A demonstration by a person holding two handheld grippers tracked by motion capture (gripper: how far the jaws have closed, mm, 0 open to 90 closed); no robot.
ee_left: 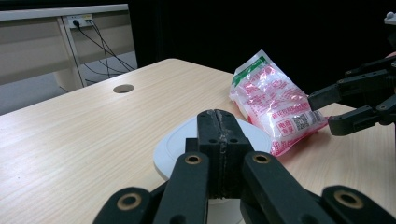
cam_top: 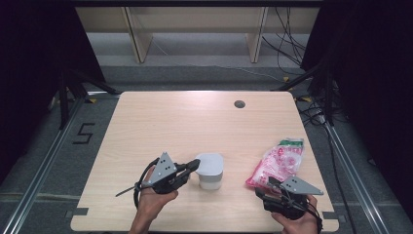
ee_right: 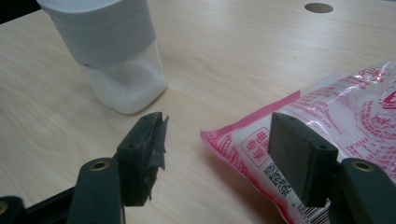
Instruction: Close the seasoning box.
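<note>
**Jar and pink bag between two grippers**

Pale wood covers the table, which stands on a grey floor with dark curtains at either side and a light shelf frame behind. A round cable hole sits in the tabletop, well beyond both grippers.

Just past the tips of the left gripper stands a white jar. Its jaws are pressed together with nothing between them, and in the left gripper view the closed tips hang over the near edge of the jar's lid; whether they touch it I cannot tell.

The right gripper points at the near corner of a pink and white plastic bag, which lies flat on the table right in front of it. Its jaws stand wide apart and hold nothing; the bag's corner lies between and just ahead of them.

Seen from the right gripper, the jar has a broad white cap over a clear body, with white powder or grains filling the lower part. The high view gives only the cap and a pale body. The bag carries a printed code and red lettering there, and its green top edge appears from the left gripper view, along with the open right gripper beside it.
</note>
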